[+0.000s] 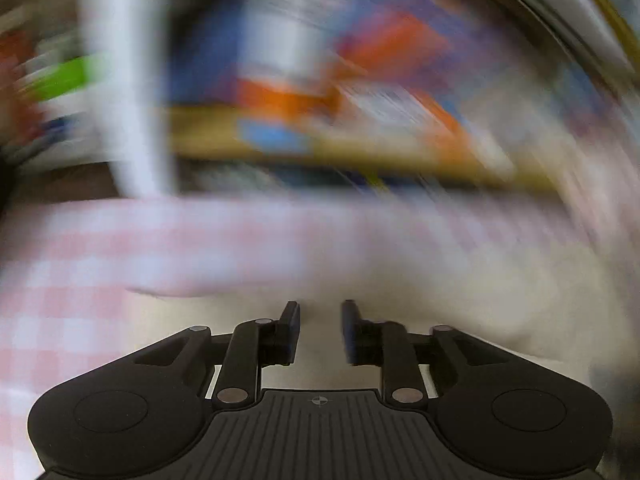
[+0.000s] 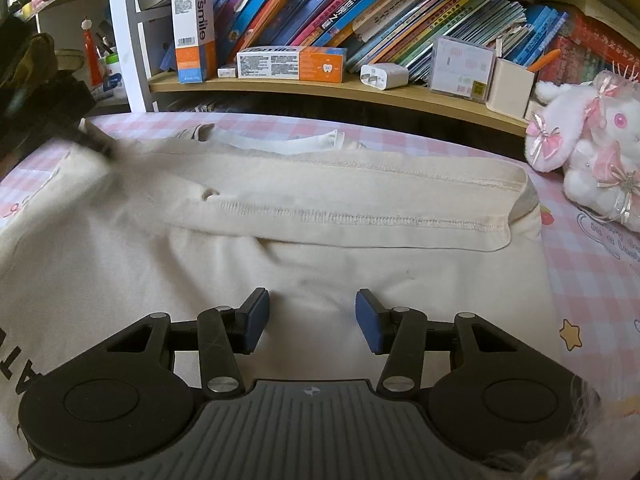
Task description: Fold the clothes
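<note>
Right wrist view: the right gripper (image 2: 311, 314) hangs low over a cream garment (image 2: 256, 264) spread on a pink checked cloth (image 2: 592, 280), its blue-padded fingers (image 2: 370, 320) wide apart with nothing between them. A sleeve or folded panel (image 2: 360, 204) with a stitched hem lies across the garment from 10 o'clock toward 3 o'clock. At 9 o'clock dark printed letters (image 2: 16, 372) show on the fabric. A white plush rabbit (image 2: 592, 152) with pink bows sits at 2 o'clock on the cloth, and a wooden shelf (image 2: 320, 90) of leaning books (image 2: 360, 12) and toothpaste boxes (image 2: 291, 63) runs along 12 o'clock. In the left wrist view, heavily smeared by motion, the left gripper (image 1: 320, 332) shows its fingers parted by a narrow gap, empty, over cream fabric (image 1: 440, 300) with pink check at 9 o'clock
</note>
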